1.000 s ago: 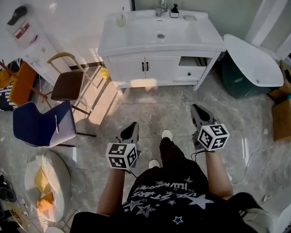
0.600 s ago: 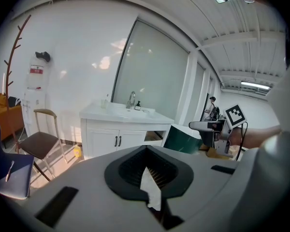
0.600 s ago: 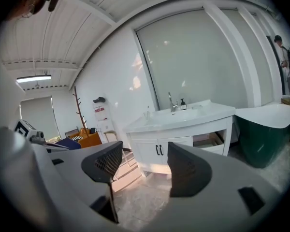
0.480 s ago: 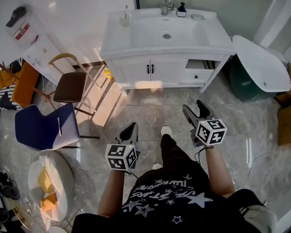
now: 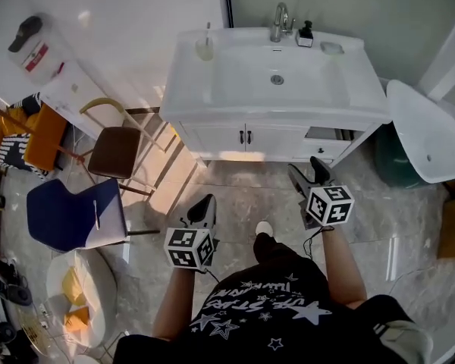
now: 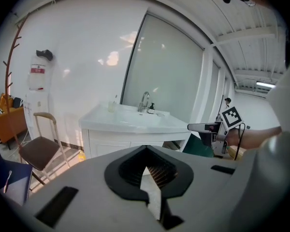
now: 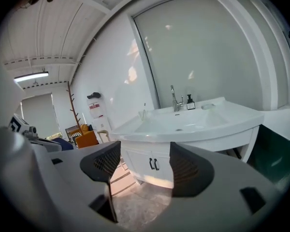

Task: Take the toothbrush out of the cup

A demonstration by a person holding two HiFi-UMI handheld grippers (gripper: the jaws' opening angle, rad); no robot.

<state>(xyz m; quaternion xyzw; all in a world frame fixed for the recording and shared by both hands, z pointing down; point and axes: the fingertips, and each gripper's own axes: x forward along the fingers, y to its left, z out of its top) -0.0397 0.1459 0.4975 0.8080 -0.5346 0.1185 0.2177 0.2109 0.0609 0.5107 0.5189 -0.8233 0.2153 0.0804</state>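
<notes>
Atop vanity [image 5: 330, 103], toothbrush [image 5: 207, 29] stands upright in cup [image 5: 205, 50] — left tool [image 5: 205, 202] closed, right tool [image 5: 305, 168] apart.

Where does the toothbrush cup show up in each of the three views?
Head view: cup, upper centre, on the sink counter's rear left corner.
Left gripper view: cup, small, left of centre, on the counter's left end.
Right gripper view: cup, just left of centre, same spot.
Shared landmark: the faucet, right of the cup in every view.
</notes>
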